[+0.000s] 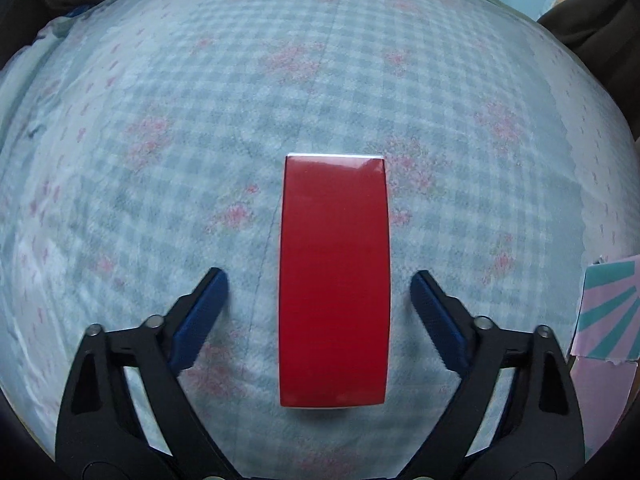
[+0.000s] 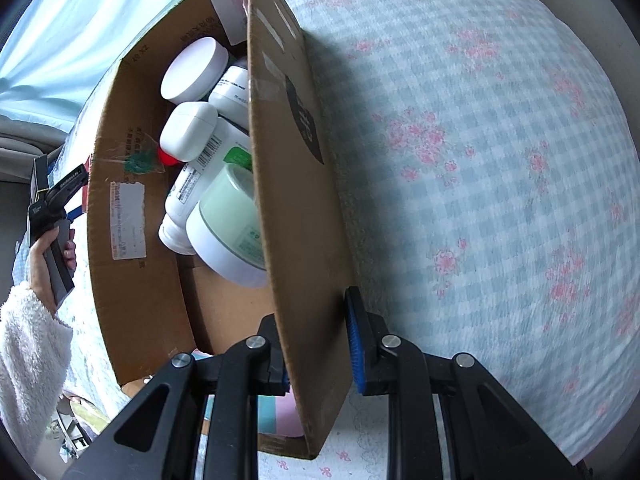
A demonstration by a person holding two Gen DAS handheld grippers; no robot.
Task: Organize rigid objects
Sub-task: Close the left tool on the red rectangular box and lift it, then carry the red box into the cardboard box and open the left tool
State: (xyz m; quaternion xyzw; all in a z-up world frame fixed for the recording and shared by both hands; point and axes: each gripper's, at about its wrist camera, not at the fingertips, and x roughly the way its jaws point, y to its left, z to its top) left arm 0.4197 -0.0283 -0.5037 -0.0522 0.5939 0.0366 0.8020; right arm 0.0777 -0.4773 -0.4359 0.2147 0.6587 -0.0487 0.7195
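The red box (image 1: 334,280) lies flat on the checked blanket (image 1: 160,120), between the open jaws of the left gripper (image 1: 319,285), whose pads stand clear of both long sides. On soft bedding the box could tilt or slide if one pad lands first. The right gripper (image 2: 318,334) is clamped on the wall of the cardboard box (image 2: 292,200) of bottles and jars; a slack grip could tip it.

A bed fills both views, spread with a fleecy blanket (image 1: 224,92) — pale blue-and-white checks scattered with pink flower sprigs. Beyond its far edge hangs a light blue curtain (image 2: 68,36), softly lit by daylight. Dark fabric (image 1: 596,4) shows at the upper corners of the left view.
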